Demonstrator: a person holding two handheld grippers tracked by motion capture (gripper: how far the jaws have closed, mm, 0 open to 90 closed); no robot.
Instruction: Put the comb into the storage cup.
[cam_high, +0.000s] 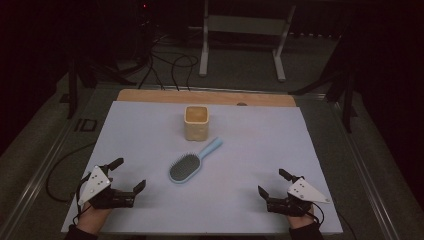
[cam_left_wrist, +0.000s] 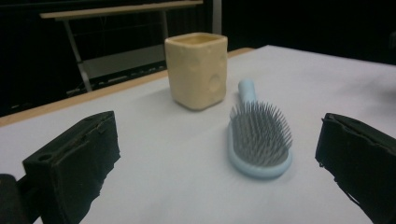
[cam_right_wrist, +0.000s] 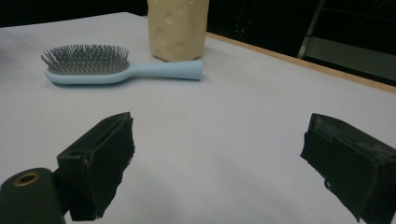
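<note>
A light blue hairbrush (cam_high: 192, 162) with grey bristles lies bristles-up in the middle of the white table sheet (cam_high: 250, 145), its handle pointing toward the far right. Just behind it stands a cream square cup (cam_high: 196, 122) with dimpled walls, upright and open at the top. My left gripper (cam_high: 129, 173) rests near the front left of the sheet, open with nothing between its jaws. My right gripper (cam_high: 272, 182) sits at the front right, open as well. The brush (cam_left_wrist: 259, 138) and cup (cam_left_wrist: 197, 70) lie ahead of the left jaws; the brush (cam_right_wrist: 116, 67) and cup (cam_right_wrist: 178, 28) lie ahead of the right jaws too.
The sheet covers a wooden tabletop whose bare edge (cam_high: 150, 96) shows at the far side. Beyond the table stands a white metal frame (cam_high: 245, 35) with cables (cam_high: 170, 65) on the dark floor. Metal rails (cam_high: 45, 165) run along both table sides.
</note>
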